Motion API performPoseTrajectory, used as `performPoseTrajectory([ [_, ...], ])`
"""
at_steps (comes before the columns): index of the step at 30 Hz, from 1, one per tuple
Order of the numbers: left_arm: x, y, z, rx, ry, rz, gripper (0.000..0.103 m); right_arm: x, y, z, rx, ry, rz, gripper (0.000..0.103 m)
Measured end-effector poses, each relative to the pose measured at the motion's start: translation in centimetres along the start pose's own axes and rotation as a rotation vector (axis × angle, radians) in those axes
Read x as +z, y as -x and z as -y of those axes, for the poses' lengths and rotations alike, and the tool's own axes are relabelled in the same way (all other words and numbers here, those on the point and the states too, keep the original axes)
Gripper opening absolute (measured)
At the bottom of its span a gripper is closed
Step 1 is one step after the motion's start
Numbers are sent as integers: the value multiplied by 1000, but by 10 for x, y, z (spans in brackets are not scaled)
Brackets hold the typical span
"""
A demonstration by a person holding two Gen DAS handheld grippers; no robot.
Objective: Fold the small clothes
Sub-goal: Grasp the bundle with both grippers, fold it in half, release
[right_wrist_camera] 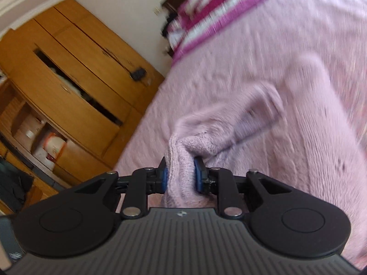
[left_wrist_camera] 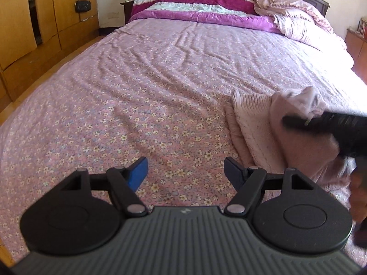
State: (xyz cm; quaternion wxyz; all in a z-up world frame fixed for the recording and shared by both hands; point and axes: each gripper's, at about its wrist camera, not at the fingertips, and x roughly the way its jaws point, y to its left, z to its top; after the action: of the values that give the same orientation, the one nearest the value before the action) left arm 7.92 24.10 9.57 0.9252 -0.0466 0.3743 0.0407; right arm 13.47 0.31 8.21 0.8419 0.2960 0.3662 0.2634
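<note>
A pale pink knitted sweater (left_wrist_camera: 257, 123) lies bunched on the flowered bed sheet (left_wrist_camera: 142, 87) at the right. My left gripper (left_wrist_camera: 185, 171) is open and empty, low over the sheet, to the left of the sweater. My right gripper (right_wrist_camera: 180, 175) is shut on a fold of the pink sweater (right_wrist_camera: 286, 119), which hangs up from the bed; this view is blurred. The right gripper also shows in the left wrist view (left_wrist_camera: 325, 123) as a dark blurred shape over the sweater.
A rumpled purple, magenta and white quilt (left_wrist_camera: 206, 2) and a pink blanket (left_wrist_camera: 298, 20) lie at the bed's head. A wooden wardrobe (left_wrist_camera: 29, 23) stands along the left, with a small black bag (left_wrist_camera: 82, 5) hanging on it. The bed edge runs near the left.
</note>
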Motion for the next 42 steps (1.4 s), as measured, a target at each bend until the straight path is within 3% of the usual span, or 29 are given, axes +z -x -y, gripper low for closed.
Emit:
performPoseTrajectory([
  [5, 6, 3, 5, -26, 7, 63, 74, -17, 3, -17, 12, 78, 9, 53],
  [10, 18, 1, 20, -102, 32, 79, 74, -33, 38, -17, 54, 87, 57, 54],
  [16, 29, -18, 48, -174, -1, 81, 74, -44, 101, -7, -38, 107, 135, 55],
  [21, 31, -45, 67, -201, 25, 55, 74, -41, 130, 17, -114, 64, 229, 60],
  [27, 44, -71, 84, -151, 22, 58, 74, -20, 130, 53, -203, 32, 269, 67],
  [32, 47, -92, 82, -111, 66, 18, 74, -2, 111, 81, -231, 25, 226, 75],
  [37, 48, -109, 76, -174, 162, 12, 73, 2, 93, 97, -203, -8, 204, 79],
  [38, 48, -114, 76, -188, 172, 4, 70, 1, 90, 98, -199, -12, 202, 81],
  [39, 47, -118, 77, -191, 172, -5, 49, 1, 87, 98, -195, -13, 198, 82],
  [42, 41, -117, 83, -150, 144, 29, 25, 2, 71, 103, -194, -7, 175, 84],
])
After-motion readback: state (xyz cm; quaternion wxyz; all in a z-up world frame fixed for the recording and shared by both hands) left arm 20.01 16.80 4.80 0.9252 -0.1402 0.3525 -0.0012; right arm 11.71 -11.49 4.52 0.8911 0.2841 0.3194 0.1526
